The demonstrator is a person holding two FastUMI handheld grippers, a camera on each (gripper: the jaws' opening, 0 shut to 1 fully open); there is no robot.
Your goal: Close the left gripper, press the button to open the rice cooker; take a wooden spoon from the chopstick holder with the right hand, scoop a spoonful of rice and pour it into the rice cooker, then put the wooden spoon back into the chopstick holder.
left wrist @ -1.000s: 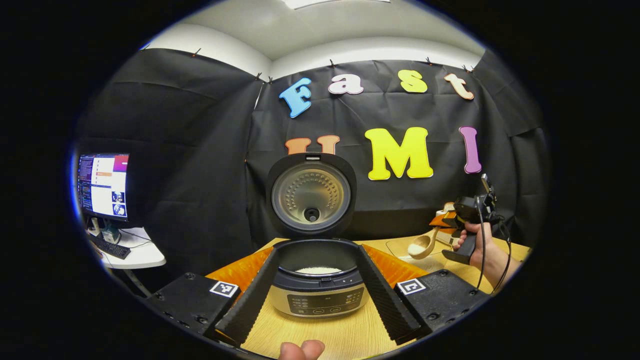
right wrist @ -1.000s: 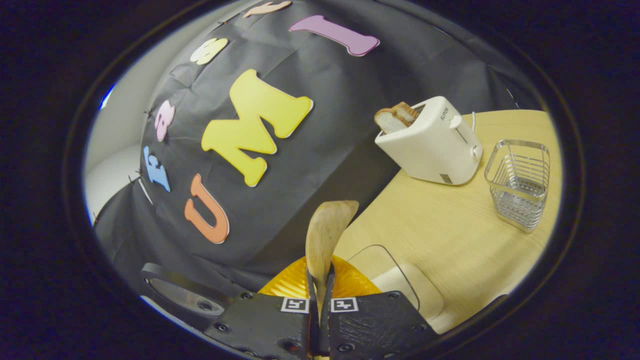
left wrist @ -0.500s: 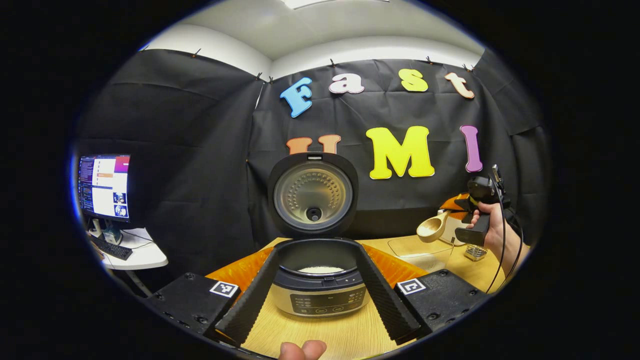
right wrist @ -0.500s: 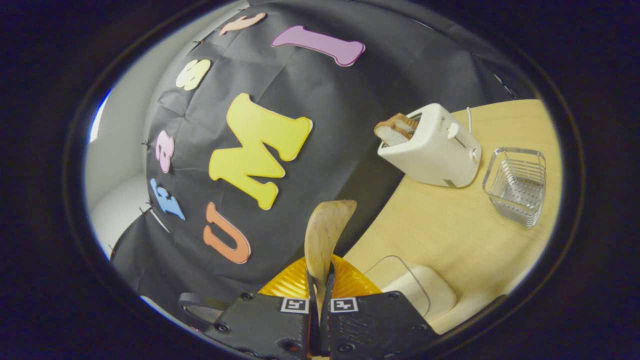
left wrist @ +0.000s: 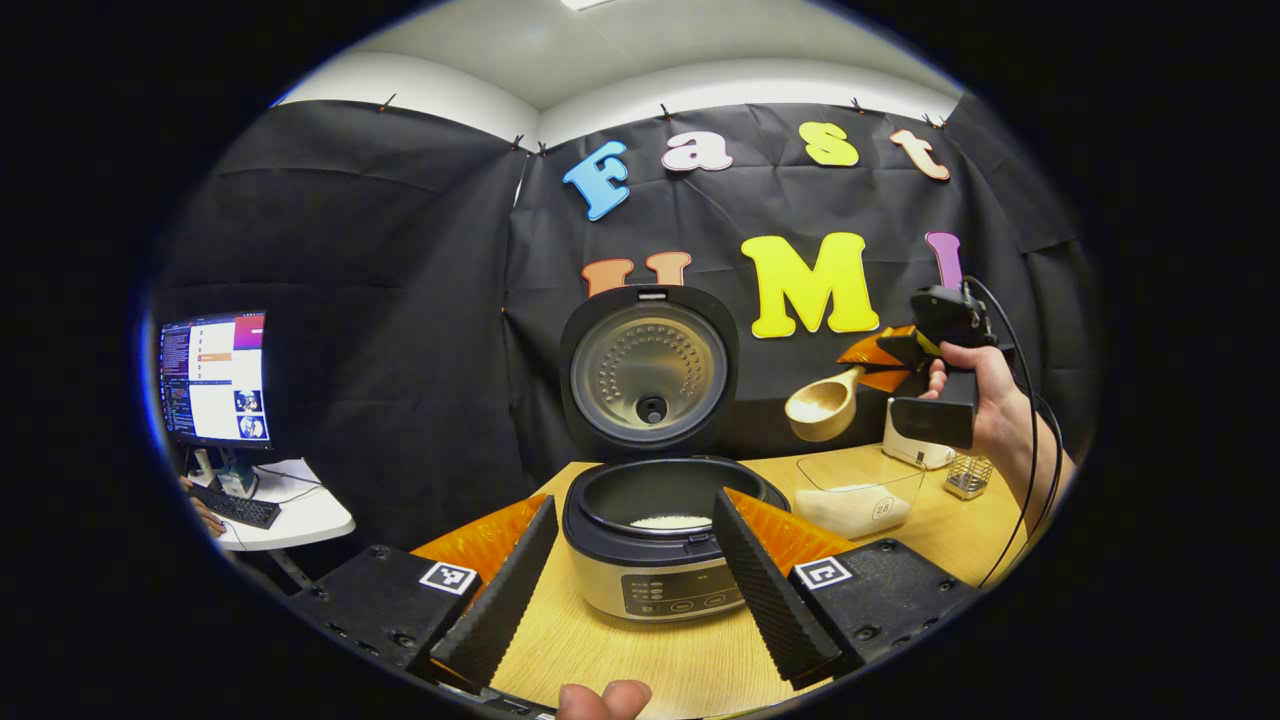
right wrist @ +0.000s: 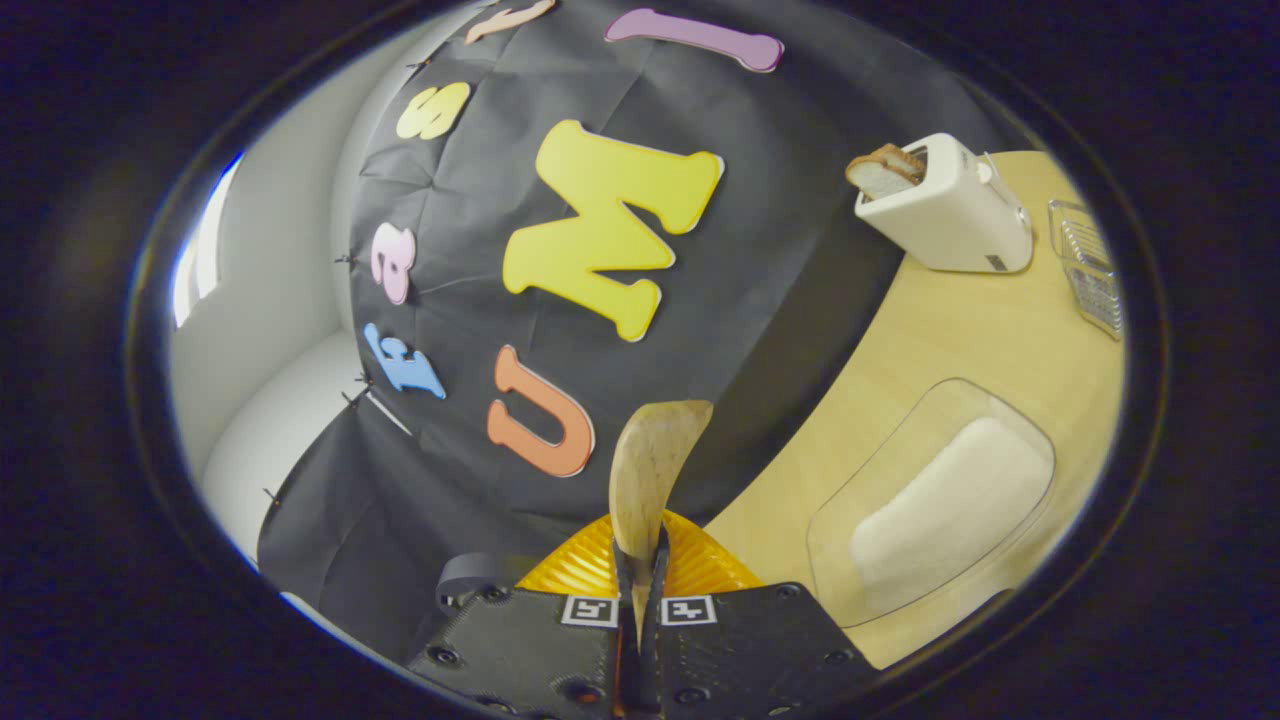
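Note:
The rice cooker [left wrist: 655, 570] stands with its lid [left wrist: 650, 375] raised, and some white rice [left wrist: 672, 521] lies in the pot. My left gripper [left wrist: 635, 502] is open just in front of it, one finger on each side of the cooker. To the right and higher, a hand [left wrist: 985, 400] holds my right gripper [left wrist: 900, 360], shut on the handle of the wooden spoon [left wrist: 820, 405]. The spoon's bowl carries rice and hangs above the clear rice container [left wrist: 860, 500]. In the right gripper view the spoon [right wrist: 650, 470] sticks up from the right gripper [right wrist: 640, 560], edge-on.
The wire chopstick holder [left wrist: 968, 475] stands at the far right beside a white toaster [right wrist: 950, 205] with bread. The rice container [right wrist: 940, 510] sits on the wooden table [right wrist: 930, 340]. A monitor [left wrist: 215, 375] is on a side table at the left.
The right gripper has risen with the rice-filled spoon and moved up from the container toward the cooker's side. The left gripper has drawn back slightly from the cooker.

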